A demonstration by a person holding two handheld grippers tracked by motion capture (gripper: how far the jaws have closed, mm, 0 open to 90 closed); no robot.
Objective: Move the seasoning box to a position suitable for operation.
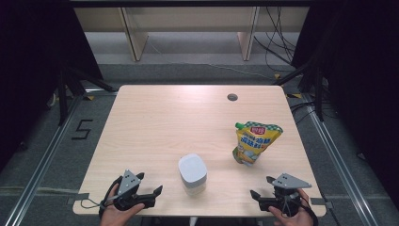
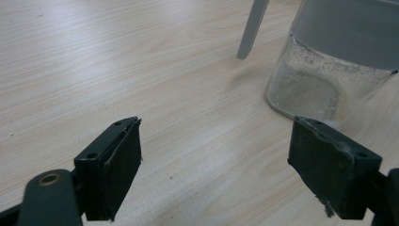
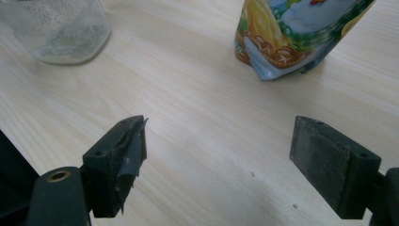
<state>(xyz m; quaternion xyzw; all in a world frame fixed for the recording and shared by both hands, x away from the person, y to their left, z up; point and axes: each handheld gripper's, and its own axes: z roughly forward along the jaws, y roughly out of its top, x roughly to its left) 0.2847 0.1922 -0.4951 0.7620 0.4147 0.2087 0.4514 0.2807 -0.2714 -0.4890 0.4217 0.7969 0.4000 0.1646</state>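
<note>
An opening approach is judged to be in hand: the left gripper [image 1: 159,192] and right gripper [image 1: 254,196] are held at the table's [image 1: 155,117] near edge, jaws spread wide with nothing between them. The clear, grey-lidded jar [image 1: 192,173] stands between them, the glossy, crinkled pouch [image 1: 254,141] upright beyond the right gripper. A reach forward and a closing on the smooth jar would likely be called for next.

Table [image 1: 155,122]: light wood, round hole [image 1: 232,97] near its far right edge.
Jar [image 1: 192,173]: clear, white lid, upright near the front edge, between the grippers.
Pouch [image 1: 254,142]: yellow and green, upright, right of the jar and farther back.
Left gripper [image 1: 153,195]: front left corner, held in a hand, jaws apart, empty.
Right gripper [image 1: 260,189]: front right corner, held in a hand, jaws apart, empty.
</note>
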